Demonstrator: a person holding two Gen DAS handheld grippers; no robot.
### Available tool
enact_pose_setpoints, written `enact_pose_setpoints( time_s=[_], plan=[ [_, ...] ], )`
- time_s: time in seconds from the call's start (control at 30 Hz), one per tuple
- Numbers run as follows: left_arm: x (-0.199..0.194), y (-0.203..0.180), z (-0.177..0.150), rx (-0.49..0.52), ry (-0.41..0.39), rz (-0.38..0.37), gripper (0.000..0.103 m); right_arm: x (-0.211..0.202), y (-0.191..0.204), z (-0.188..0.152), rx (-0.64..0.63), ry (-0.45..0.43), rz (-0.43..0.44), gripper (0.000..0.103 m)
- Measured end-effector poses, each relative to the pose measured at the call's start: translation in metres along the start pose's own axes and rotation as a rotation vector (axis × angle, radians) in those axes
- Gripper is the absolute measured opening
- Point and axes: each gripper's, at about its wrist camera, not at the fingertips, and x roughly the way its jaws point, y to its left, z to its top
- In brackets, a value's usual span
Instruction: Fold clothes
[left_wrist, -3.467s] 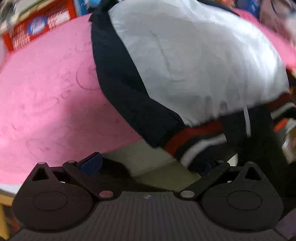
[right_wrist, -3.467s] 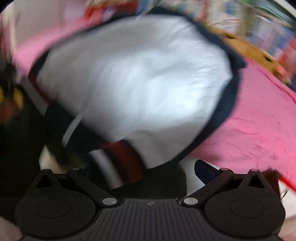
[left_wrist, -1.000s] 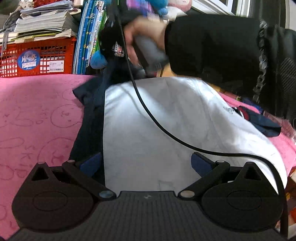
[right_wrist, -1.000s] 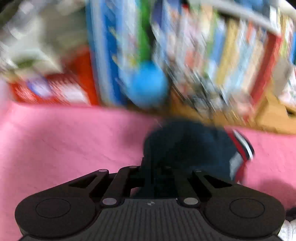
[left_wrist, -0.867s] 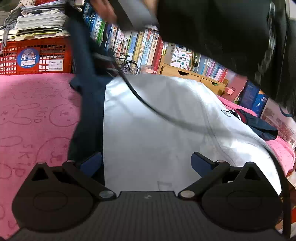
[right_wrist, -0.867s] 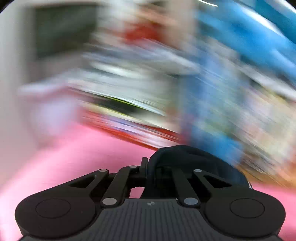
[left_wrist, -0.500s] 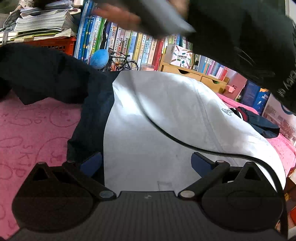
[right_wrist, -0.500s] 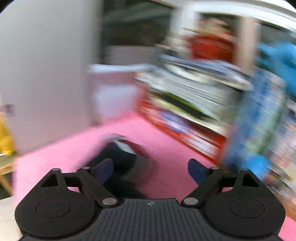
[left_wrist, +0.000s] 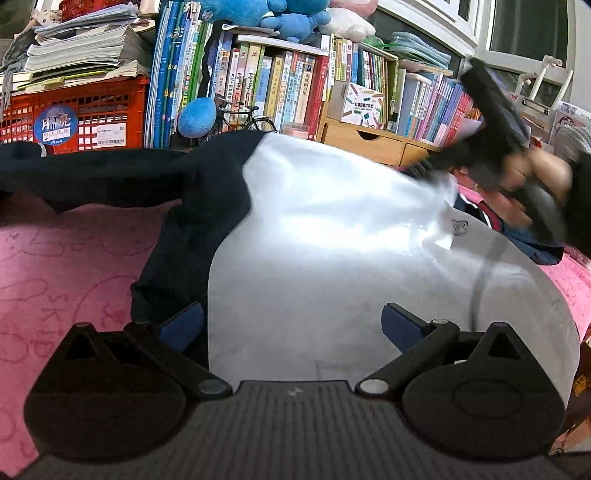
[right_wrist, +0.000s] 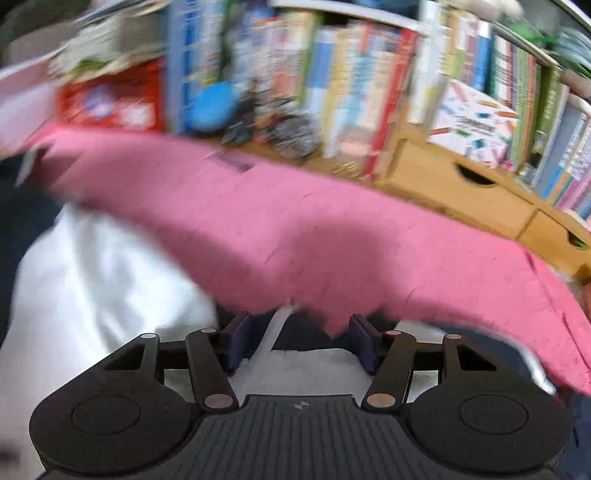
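A white jacket (left_wrist: 332, 258) with navy sleeves lies flat on the pink blanket (left_wrist: 55, 266). Its left sleeve (left_wrist: 92, 173) is stretched out to the left. My left gripper (left_wrist: 291, 325) is open over the jacket's near hem, its blue pads (left_wrist: 183, 325) straddling white cloth. My right gripper (right_wrist: 301, 339) is open, low over the jacket's right shoulder, with white and navy cloth (right_wrist: 303, 363) between its pads; it also shows in the left wrist view (left_wrist: 491, 136), at the jacket's far right. The right wrist view is blurred by motion.
A bookshelf (left_wrist: 295, 81) and a red crate (left_wrist: 74, 114) with stacked papers stand behind the blanket. A wooden drawer box (right_wrist: 461, 184) sits at the blanket's far edge. A blue plush ball (left_wrist: 197, 118) lies by the books.
My right gripper carried the left sleeve out to the left, let it go and opened, then swung back to the jacket's right shoulder. My left gripper stayed open at the hem.
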Motion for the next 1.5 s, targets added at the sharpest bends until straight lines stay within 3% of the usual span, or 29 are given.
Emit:
enact_pose_setpoints(
  time_s=[0.07, 0.17, 0.3, 0.33, 0.4, 0.47, 0.57, 0.6, 0.63, 0.7, 0.77, 0.8, 0.93, 1.0, 1.03, 1.13, 1.27, 1.3, 1.37, 1.5],
  plan=[
    [0.0, 0.0, 0.0, 0.003, 0.001, 0.004, 0.103, -0.011, 0.018, -0.023, -0.067, 0.026, 0.011, 0.058],
    [0.001, -0.001, -0.001, 0.006, 0.002, 0.005, 0.103, -0.029, 0.031, -0.047, -0.074, -0.042, 0.002, 0.056],
    [0.002, -0.001, 0.0, 0.011, 0.003, 0.004, 0.103, -0.042, 0.028, -0.043, -0.114, -0.007, 0.103, 0.057],
    [0.001, -0.002, 0.0, 0.014, 0.004, 0.005, 0.103, -0.047, 0.025, -0.041, -0.128, 0.004, 0.131, 0.059],
    [0.001, -0.002, -0.001, 0.021, 0.007, 0.009, 0.103, -0.055, 0.016, -0.034, -0.103, -0.035, 0.124, 0.082],
    [0.001, -0.003, -0.001, 0.026, 0.009, 0.013, 0.103, -0.05, 0.007, -0.027, -0.065, -0.061, 0.104, 0.084],
    [0.0, -0.002, -0.001, 0.026, 0.01, 0.012, 0.103, -0.014, 0.012, -0.026, -0.031, 0.09, 0.114, 0.083],
    [0.001, -0.002, -0.001, 0.026, 0.009, 0.011, 0.103, -0.008, 0.018, -0.029, -0.034, 0.085, 0.1, 0.082],
    [0.001, -0.002, -0.001, 0.026, 0.009, 0.011, 0.103, -0.008, 0.021, -0.03, -0.022, 0.066, 0.093, 0.079],
    [0.001, -0.002, -0.002, 0.026, 0.009, 0.01, 0.103, -0.016, 0.027, -0.031, -0.025, 0.024, 0.07, 0.037],
    [0.001, -0.002, -0.003, 0.025, 0.008, 0.009, 0.103, -0.023, 0.037, -0.031, -0.063, -0.055, -0.037, 0.019],
    [0.001, -0.002, -0.003, 0.024, 0.008, 0.009, 0.103, -0.022, 0.035, -0.027, -0.057, -0.097, -0.071, 0.014],
    [0.002, -0.002, -0.004, 0.023, 0.008, 0.007, 0.103, -0.031, 0.022, 0.002, 0.075, -0.373, -0.228, 0.013],
    [0.002, -0.002, -0.004, 0.027, 0.009, 0.008, 0.103, -0.027, 0.018, 0.01, 0.088, -0.523, -0.287, 0.016],
    [0.002, -0.003, -0.005, 0.029, 0.01, 0.01, 0.103, -0.016, 0.014, 0.015, 0.116, -0.526, -0.264, 0.016],
    [0.003, -0.004, -0.005, 0.031, 0.011, 0.012, 0.103, 0.038, 0.005, 0.023, 0.164, -0.319, -0.202, 0.021],
    [0.004, -0.006, -0.007, 0.038, 0.014, 0.018, 0.103, 0.065, 0.009, 0.017, 0.097, -0.193, -0.207, 0.04],
    [0.005, -0.006, -0.007, 0.04, 0.014, 0.019, 0.103, 0.058, 0.01, 0.019, 0.092, -0.182, -0.212, 0.054],
    [0.005, -0.007, -0.007, 0.043, 0.015, 0.022, 0.103, 0.035, 0.005, 0.023, 0.14, -0.208, -0.204, 0.071],
    [0.004, -0.006, -0.008, 0.037, 0.013, 0.018, 0.103, -0.01, -0.003, 0.049, 0.212, -0.326, -0.117, 0.088]
  ],
)
